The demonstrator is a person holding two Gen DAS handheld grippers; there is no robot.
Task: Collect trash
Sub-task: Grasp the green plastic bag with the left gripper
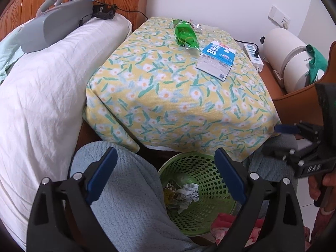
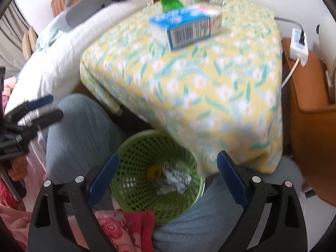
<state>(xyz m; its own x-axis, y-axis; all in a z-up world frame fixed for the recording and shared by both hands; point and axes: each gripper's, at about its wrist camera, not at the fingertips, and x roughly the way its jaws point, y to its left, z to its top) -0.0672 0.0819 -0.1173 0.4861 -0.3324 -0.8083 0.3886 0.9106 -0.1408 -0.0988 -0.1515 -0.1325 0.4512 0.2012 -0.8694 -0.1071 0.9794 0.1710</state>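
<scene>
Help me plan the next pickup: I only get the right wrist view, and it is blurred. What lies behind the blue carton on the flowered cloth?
Observer: A crumpled green wrapper, lying apart from the milk carton, toward the wall.
Operator: Anything else back there?
Observer: Some crumpled clear plastic at the far edge, just beyond the wrapper.
Operator: Where does my right gripper sit from outside?
Observer: The right gripper is just off the front right corner of the flowered cloth, lower than the tabletop.
</scene>
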